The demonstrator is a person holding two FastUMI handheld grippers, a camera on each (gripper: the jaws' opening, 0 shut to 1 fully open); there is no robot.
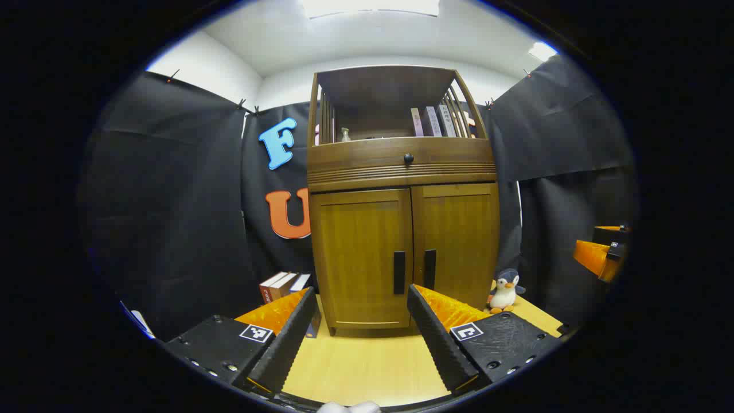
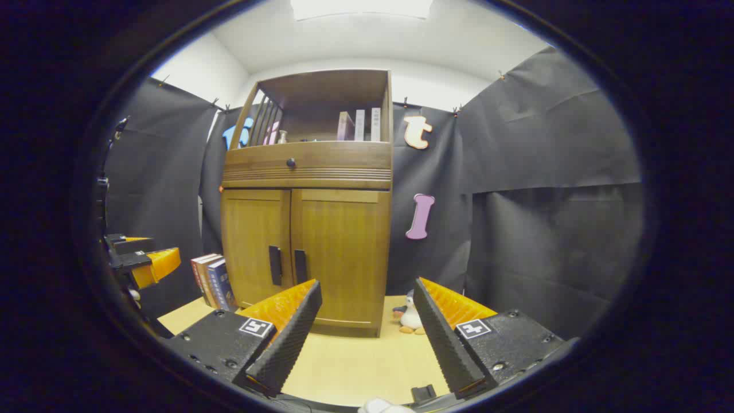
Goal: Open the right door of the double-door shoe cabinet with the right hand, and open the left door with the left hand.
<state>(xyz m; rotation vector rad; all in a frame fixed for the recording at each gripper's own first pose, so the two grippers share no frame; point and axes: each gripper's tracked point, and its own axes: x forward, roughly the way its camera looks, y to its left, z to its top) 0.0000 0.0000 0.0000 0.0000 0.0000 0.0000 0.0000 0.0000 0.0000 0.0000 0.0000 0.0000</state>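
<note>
A brown wooden double-door shoe cabinet (image 1: 401,229) stands upright on the pale wooden worktop (image 1: 367,361) against the black cloth wall, with both doors closed. The left door (image 1: 362,258) and the right door (image 1: 456,244) each carry a dark vertical handle beside the central seam. The left gripper (image 1: 361,338) hangs in front of the left door, jaws released and spread wide with nothing between them, well apart from the cabinet. The right gripper (image 2: 367,338) has its jaws likewise released, aimed past the cabinet's right front corner. A small penguin plush toy (image 1: 504,291) sits by the cabinet's right side, and a few upright books (image 2: 212,281) stand at its left. Books, and what may be a small bottle, rest on the open upper shelf (image 1: 395,135).
</note>
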